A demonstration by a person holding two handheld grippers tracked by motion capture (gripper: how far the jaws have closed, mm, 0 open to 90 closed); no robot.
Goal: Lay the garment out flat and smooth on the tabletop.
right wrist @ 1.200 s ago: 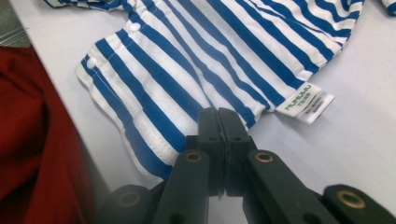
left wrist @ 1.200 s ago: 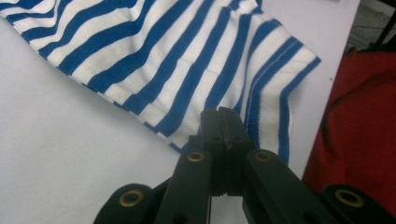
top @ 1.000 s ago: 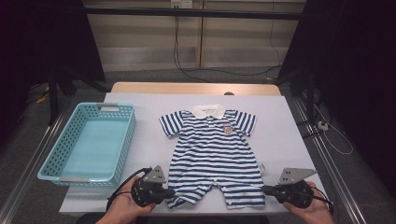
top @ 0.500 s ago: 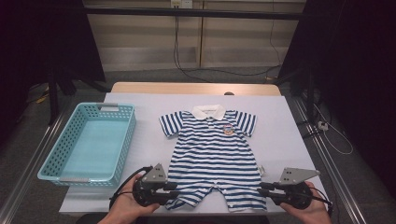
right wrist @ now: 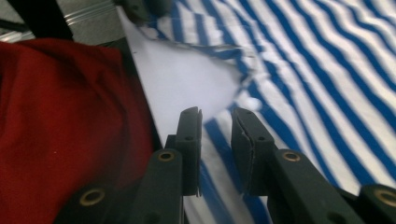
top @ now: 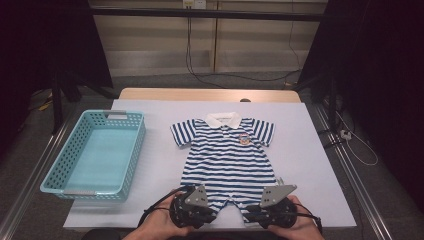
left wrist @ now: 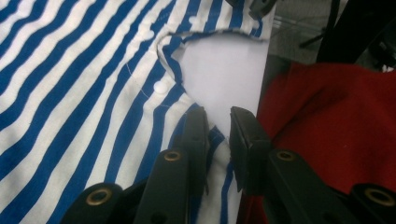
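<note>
On the white-covered table, seen from the high view, lie one striped baby romper and one turquoise perforated basket; two hand-held grippers, the left gripper and the right gripper, meet the garment's near hem. The romper is spread flat near the table's middle, to the right of the basket and apart from it, collar away from the person. It is banded in blue and white, with one white collar, two short sleeves, a small round badge on the chest and white snap buttons along the leg opening. In the left gripper view the left gripper has a narrow gap between its jaws, which have just been closing a little; the edge of one leg cuff lies between them, though whether the pads press on it is hard to make out. In the right gripper view the right gripper likewise stands narrowly parted over the other leg cuff, the cloth there blurred. Red fabric at the table's edge is cut off by the frame in both gripper views, and both hands are cropped at the bottom of the high view.
</note>
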